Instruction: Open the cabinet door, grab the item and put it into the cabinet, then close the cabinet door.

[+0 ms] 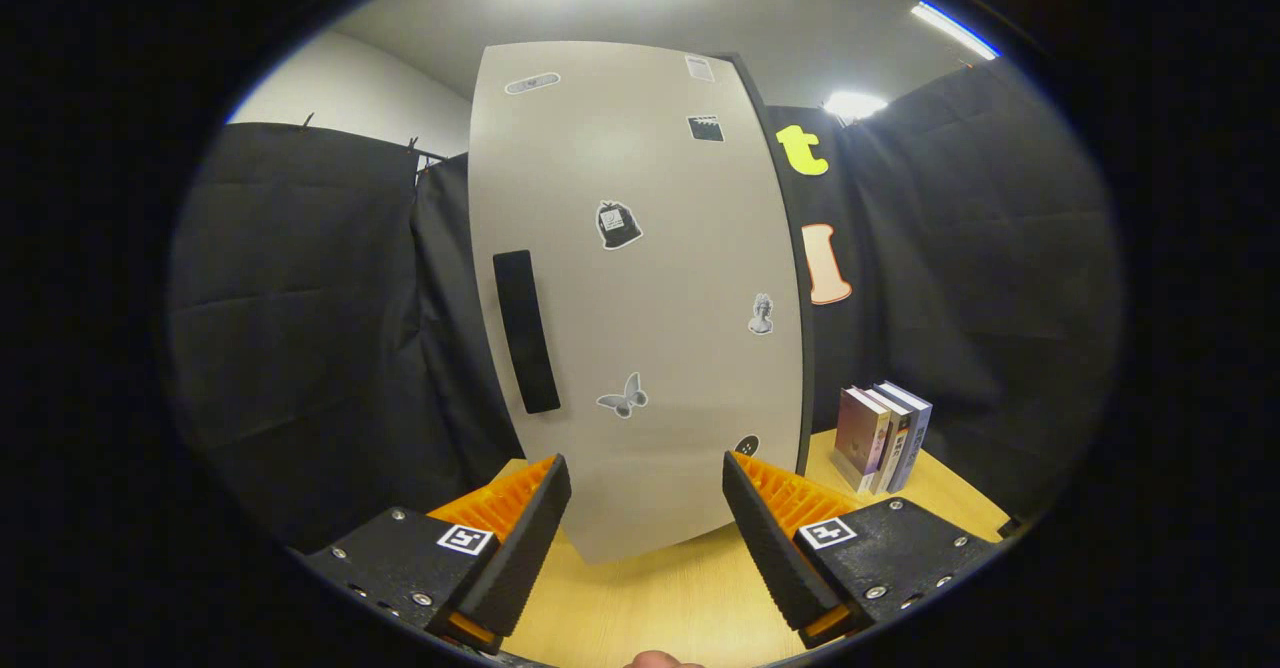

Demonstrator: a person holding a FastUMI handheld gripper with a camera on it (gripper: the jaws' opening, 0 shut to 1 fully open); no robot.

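A tall grey cabinet stands on the wooden table, just ahead of my fingers, its door shut. The door carries several small stickers and a black vertical handle near its left edge. To the right of the cabinet, three books stand upright side by side on the table. My gripper is open, its orange-and-black fingers spread wide low before the door's bottom part, with nothing between them. The handle sits up and left of the left finger.
The light wooden table runs under the fingers and around the cabinet's base, ending at an edge to the right of the books. Black cloth walls close in the booth on both sides and behind.
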